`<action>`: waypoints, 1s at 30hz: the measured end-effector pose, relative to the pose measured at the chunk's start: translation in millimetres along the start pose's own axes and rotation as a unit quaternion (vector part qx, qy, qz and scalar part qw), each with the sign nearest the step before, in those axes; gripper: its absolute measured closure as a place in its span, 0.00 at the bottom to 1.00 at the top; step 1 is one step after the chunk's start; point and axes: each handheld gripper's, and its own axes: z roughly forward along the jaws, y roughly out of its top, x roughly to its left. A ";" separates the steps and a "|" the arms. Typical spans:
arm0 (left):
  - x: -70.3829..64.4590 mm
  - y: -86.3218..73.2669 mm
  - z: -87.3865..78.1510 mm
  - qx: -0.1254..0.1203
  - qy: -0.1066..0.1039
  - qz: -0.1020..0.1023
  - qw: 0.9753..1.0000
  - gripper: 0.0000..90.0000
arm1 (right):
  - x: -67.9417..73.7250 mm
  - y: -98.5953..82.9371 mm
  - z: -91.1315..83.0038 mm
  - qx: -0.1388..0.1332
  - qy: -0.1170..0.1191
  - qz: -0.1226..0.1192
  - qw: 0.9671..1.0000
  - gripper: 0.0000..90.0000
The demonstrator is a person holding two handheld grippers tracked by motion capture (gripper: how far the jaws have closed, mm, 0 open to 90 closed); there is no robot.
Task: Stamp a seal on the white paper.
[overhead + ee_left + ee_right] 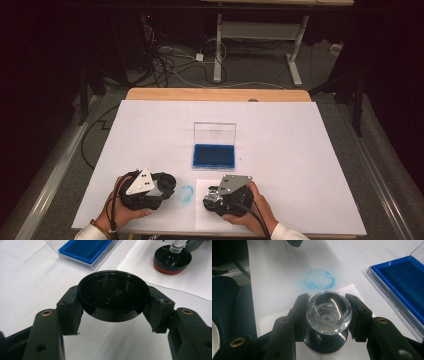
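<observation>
Black cap [113, 296] between left tongs [113, 310].

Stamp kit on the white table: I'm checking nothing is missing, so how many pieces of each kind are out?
Stamps with a clear knob handle: 1
Black round caps: 1
Blue ink pads in an open clear case: 1
Loose white paper sheets: 1
Total: 4

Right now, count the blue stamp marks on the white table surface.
1: a faint round blue stamp mark lies between the left tool and right tool, just beside the paper sheet. The tools could hide others.
</observation>
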 end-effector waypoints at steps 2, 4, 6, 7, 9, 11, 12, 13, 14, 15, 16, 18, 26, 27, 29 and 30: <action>0.0 0.2 -0.2 -0.001 0.000 0.000 1.000 0.41 | -1.5 -0.7 -0.1 -0.001 0.004 0.004 1.000 0.63; 0.2 0.2 -0.2 0.000 -0.001 0.001 1.000 0.41 | -1.1 -0.7 0.1 -0.001 0.002 0.003 1.000 0.63; 0.3 0.2 0.2 0.000 -0.002 0.000 1.000 0.41 | -0.7 -1.3 0.2 -0.003 0.001 0.004 1.000 0.63; 0.2 0.3 0.3 0.000 -0.002 0.000 1.000 0.41 | -0.8 -1.4 0.0 -0.003 0.002 0.004 1.000 0.63; -0.4 0.6 0.5 -0.001 -0.002 0.000 1.000 0.41 | -1.1 -2.1 0.0 -0.005 0.005 0.010 1.000 0.63; -0.9 1.0 -0.1 -0.002 -0.002 0.000 1.000 0.41 | -0.7 -2.6 0.1 -0.006 0.004 0.011 1.000 0.63; -1.1 1.0 -0.3 -0.003 -0.002 0.000 1.000 0.41 | -0.6 -2.8 0.1 -0.007 0.004 0.011 1.000 0.63; -1.2 1.0 -0.6 -0.003 -0.002 -0.001 1.000 0.41 | -0.6 -2.9 0.2 -0.007 0.004 0.011 1.000 0.63; -1.2 0.9 -0.9 -0.003 -0.002 -0.001 1.000 0.41 | -0.6 -2.8 0.2 -0.007 0.003 0.013 1.000 0.63; -1.3 1.0 -1.1 -0.003 -0.001 0.000 1.000 0.41 | -0.4 -2.9 0.3 -0.007 0.002 0.014 1.000 0.63; -1.3 1.2 -1.5 -0.004 0.000 0.000 1.000 0.41 | -0.4 -2.9 0.4 -0.008 0.002 0.010 1.000 0.63; -1.6 1.5 -1.8 -0.005 -0.001 -0.001 1.000 0.41 | 0.0 -3.0 0.6 -0.008 0.000 0.009 1.000 0.63; -2.0 1.7 -1.6 -0.004 0.000 -0.001 1.000 0.41 | 0.2 -3.5 0.8 -0.009 0.000 0.012 1.000 0.63; -2.1 1.6 -1.3 -0.002 0.000 0.000 1.000 0.41 | -0.1 -4.0 0.9 -0.010 0.000 0.013 1.000 0.63; -2.3 1.6 -1.6 -0.003 0.000 0.001 1.000 0.41 | 0.1 -4.8 1.1 -0.014 0.000 0.015 1.000 0.63; -2.4 1.7 -1.8 -0.003 0.000 0.001 1.000 0.41 | -0.1 -4.7 1.2 -0.014 0.001 0.015 1.000 0.63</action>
